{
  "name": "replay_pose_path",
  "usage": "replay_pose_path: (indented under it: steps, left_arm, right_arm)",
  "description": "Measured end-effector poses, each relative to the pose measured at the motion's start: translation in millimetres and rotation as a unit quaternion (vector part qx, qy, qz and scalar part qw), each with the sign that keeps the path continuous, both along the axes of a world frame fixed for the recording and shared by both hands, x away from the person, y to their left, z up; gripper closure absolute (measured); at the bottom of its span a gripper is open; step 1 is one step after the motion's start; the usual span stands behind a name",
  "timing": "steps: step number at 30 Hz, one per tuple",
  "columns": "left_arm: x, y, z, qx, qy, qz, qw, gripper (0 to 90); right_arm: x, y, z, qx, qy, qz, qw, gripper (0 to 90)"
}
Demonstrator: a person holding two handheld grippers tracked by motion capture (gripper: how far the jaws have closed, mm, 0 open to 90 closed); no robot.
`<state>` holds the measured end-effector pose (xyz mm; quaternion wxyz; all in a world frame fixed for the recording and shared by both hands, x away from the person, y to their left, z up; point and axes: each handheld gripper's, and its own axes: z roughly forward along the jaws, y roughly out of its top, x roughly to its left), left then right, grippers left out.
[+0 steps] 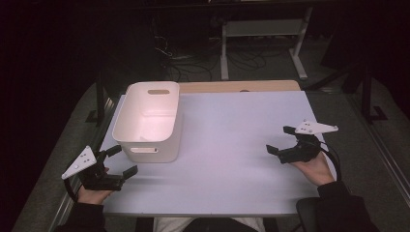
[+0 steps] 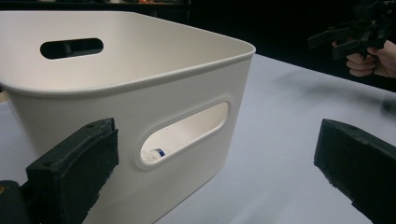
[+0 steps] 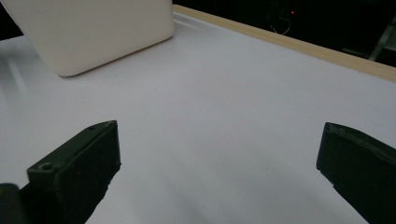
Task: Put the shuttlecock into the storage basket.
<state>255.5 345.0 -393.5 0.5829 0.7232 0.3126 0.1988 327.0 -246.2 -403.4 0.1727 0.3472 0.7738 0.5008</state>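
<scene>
A white plastic bin (image 1: 150, 121) with slot handles stands on the left half of the table. My left gripper (image 1: 124, 160) is open just in front of the bin's near wall, holding nothing. In the left gripper view the bin (image 2: 140, 84) is close ahead, and through its handle slot I see a small pale object with a blue band (image 2: 156, 153) lying inside. My left gripper (image 2: 217, 165) has its jaws wide apart there. At the table's right side my right gripper (image 1: 279, 139) is open and empty, also seen far off as the right gripper (image 2: 355, 35). Beyond the spread jaws of my right gripper (image 3: 217, 168) sits the bin (image 3: 93, 32).
The white tabletop (image 1: 232, 145) has a wooden strip (image 1: 241, 86) along its far edge. Beyond the table are a dark floor, cables and a white desk frame (image 1: 261, 29).
</scene>
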Motion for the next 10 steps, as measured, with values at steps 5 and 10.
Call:
replay_pose_path:
  steps: [5, 10]
  left_arm:
    - [-0.1, 0.0, 0.0, 0.001, 0.0, 0.0, 1.0, 0.0]
    - [0.5, -0.4, 0.2, 0.004, -0.001, -0.001, 1.0, 0.0]
  right_arm:
    - [-1.9, -2.1, -4.4, -0.003, 0.006, -0.001, 1.0, 0.0]
    - [-4.0, -4.2, -7.6, -0.01, 0.005, -0.006, 0.9999, 0.0]
